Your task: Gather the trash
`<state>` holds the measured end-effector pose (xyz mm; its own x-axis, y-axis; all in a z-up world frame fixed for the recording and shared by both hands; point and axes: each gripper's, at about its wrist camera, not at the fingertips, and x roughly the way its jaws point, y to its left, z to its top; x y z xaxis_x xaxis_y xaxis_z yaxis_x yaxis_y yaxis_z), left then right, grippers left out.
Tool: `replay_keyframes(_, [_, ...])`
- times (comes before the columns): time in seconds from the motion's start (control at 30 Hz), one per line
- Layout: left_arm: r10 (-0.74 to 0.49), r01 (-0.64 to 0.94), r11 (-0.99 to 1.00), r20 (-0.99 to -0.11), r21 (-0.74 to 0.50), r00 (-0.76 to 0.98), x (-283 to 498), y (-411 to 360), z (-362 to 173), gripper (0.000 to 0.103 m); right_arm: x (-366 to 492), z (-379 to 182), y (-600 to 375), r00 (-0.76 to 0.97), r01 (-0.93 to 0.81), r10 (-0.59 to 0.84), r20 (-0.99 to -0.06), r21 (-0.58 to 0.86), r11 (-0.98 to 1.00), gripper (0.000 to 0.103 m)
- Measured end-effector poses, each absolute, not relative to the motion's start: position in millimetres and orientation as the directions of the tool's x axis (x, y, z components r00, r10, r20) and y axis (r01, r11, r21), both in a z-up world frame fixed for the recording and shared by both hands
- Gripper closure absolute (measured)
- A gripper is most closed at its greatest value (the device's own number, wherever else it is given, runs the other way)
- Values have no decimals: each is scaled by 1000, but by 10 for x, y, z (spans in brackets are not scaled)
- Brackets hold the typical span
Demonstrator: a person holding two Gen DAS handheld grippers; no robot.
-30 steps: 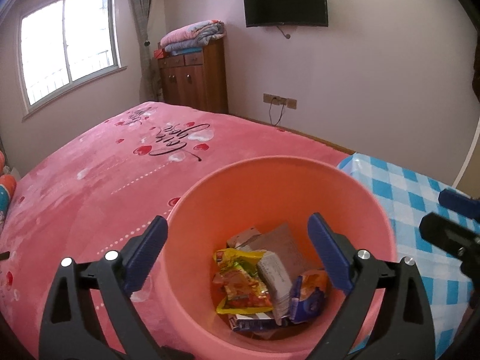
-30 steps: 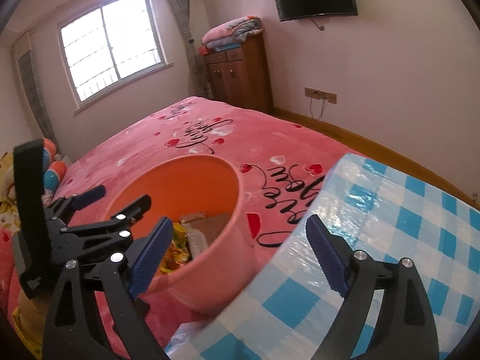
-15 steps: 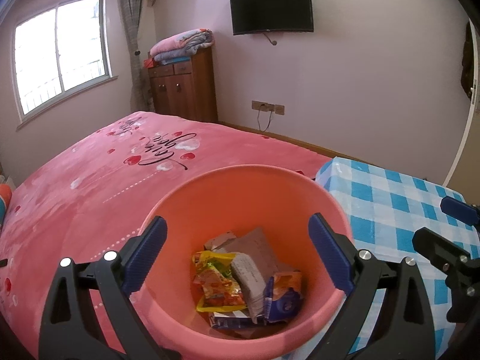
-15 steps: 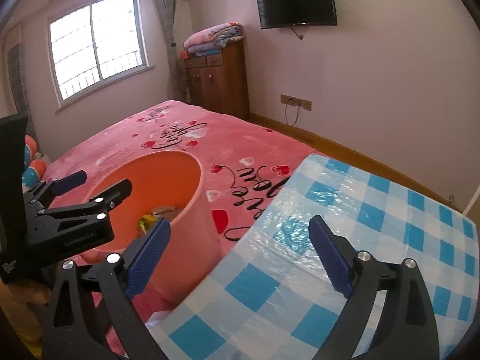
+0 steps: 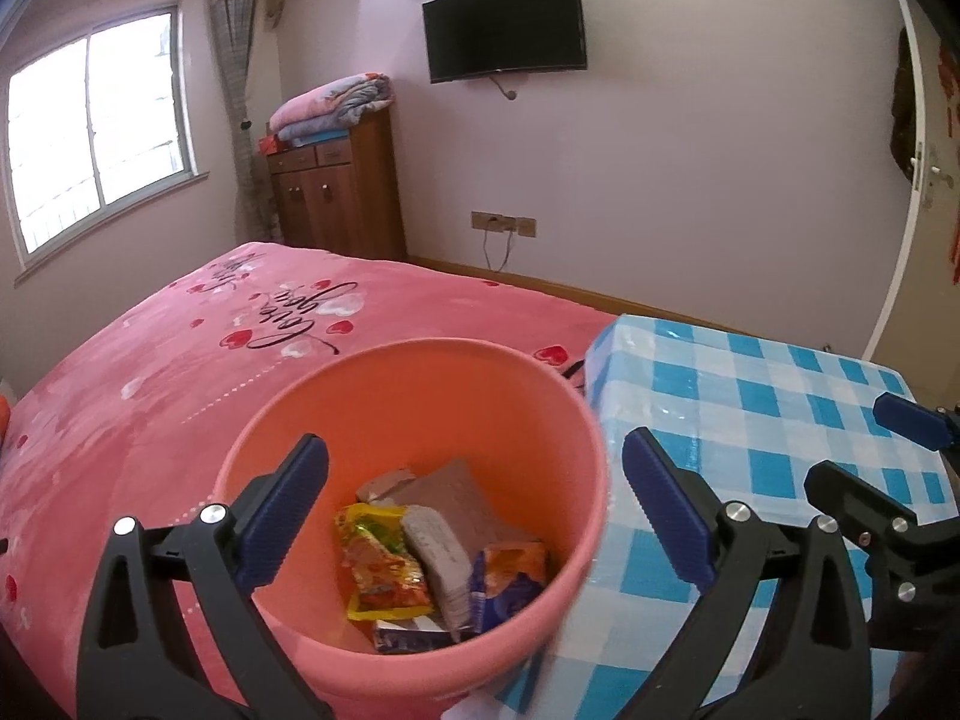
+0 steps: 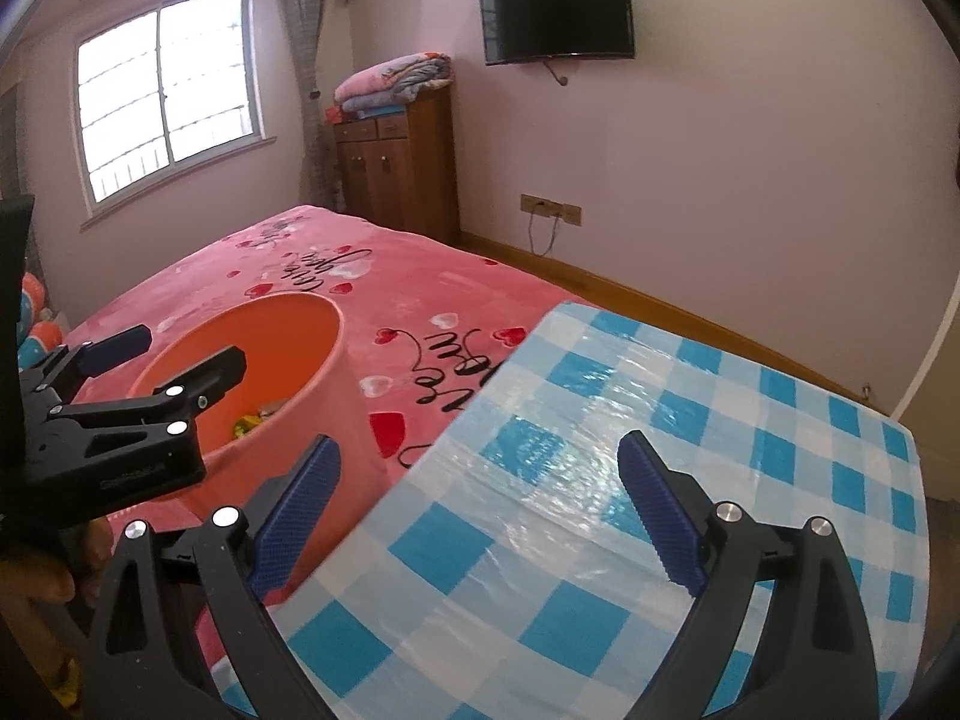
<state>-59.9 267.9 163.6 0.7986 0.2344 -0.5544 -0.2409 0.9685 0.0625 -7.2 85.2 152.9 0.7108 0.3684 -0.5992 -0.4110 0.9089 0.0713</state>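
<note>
Under my left gripper [image 5: 474, 507] sits the pink bucket [image 5: 300, 420], mouth up, wrappers [image 5: 390, 564] heaped inside, their long sides running away from me. Its jaws are opening, nothing between them. Right of it, my right gripper [image 6: 480, 498] gapes empty over the checked tablecloth [image 6: 750, 420]; the pink bedspread [image 6: 288, 264] lies beyond.

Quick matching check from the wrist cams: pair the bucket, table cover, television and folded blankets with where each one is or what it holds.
1. orange bucket
2. checked table cover
3. television
4. folded blankets

a. on top of the wooden cabinet
b. holding snack wrappers
c. mounted on the wall
d. bare, nothing lying on it

Pairs: 1-b, 2-d, 3-c, 4-a
</note>
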Motion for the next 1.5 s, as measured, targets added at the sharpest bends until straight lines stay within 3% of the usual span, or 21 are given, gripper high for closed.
replay_keyframes(1.5, [51, -19, 998, -578, 61, 814, -616, 1334, 1477, 4, -529, 1318, -665, 791, -142, 151, -593, 62, 988, 9])
